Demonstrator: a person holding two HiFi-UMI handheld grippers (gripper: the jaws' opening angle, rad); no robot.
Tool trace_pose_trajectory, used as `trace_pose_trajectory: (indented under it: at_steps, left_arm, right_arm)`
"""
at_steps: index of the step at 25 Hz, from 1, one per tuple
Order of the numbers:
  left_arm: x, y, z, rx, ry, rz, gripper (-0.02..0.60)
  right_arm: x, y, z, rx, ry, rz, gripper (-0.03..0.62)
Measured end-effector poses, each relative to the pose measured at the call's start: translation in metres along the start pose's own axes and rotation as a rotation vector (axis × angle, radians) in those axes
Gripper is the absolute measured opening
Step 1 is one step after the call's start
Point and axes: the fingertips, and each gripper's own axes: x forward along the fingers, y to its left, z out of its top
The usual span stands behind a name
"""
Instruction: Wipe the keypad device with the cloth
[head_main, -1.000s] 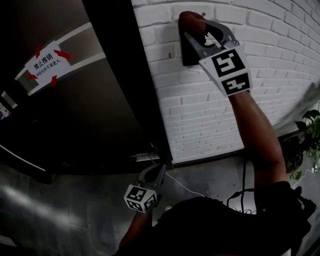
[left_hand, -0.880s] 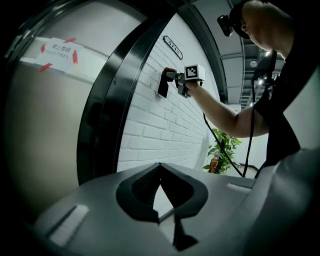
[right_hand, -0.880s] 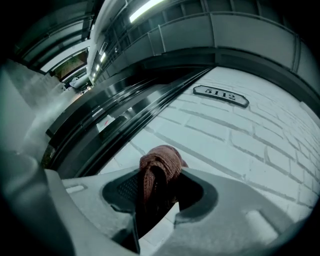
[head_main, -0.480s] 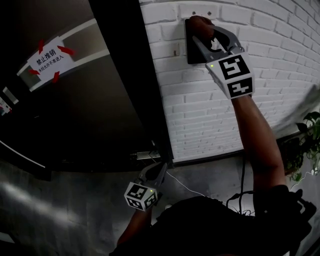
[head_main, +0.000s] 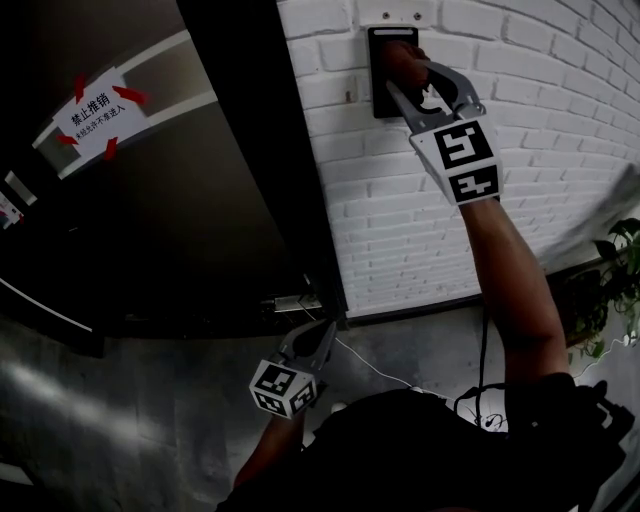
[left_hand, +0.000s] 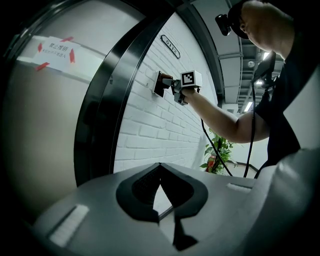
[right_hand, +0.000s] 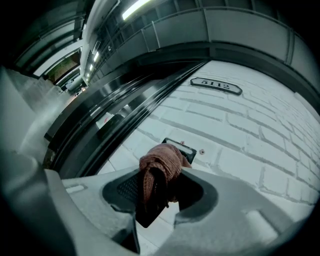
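Note:
A black keypad device (head_main: 385, 50) is mounted high on the white brick wall (head_main: 520, 150). My right gripper (head_main: 408, 78) is raised to it and shut on a reddish-brown cloth (head_main: 404, 62), which presses against the keypad's face. In the right gripper view the bunched cloth (right_hand: 162, 162) sits between the jaws and covers most of the keypad (right_hand: 188, 150). The left gripper view shows the keypad (left_hand: 158, 84) and the right gripper (left_hand: 175, 87) from below. My left gripper (head_main: 318, 345) hangs low near the floor, shut and holding nothing (left_hand: 161, 197).
A dark door frame (head_main: 260, 170) runs left of the wall, and a white sign with red tape (head_main: 95, 112) is stuck on the door. A potted plant (head_main: 615, 275) stands at right. A thin cable (head_main: 375, 362) lies on the floor. A number plate (right_hand: 216, 86) hangs above the keypad.
My right gripper has slid the cloth down the keypad from its top edge, so the keypad's upper part now shows. The left gripper has stayed low.

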Motion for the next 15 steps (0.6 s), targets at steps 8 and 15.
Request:
trace_pose_trajectory:
  at_steps: [8,15]
  left_arm:
    - [-0.001,-0.002,0.001,-0.005,0.004,0.002,0.017]
    - [-0.003,0.001,-0.001,-0.004,-0.002,0.012,0.017]
  right_arm:
    - [-0.006,0.014,-0.02,0.013,0.033,0.019,0.146]
    - [-0.01,0.023,-0.034,0.03,0.057,0.031,0.146]
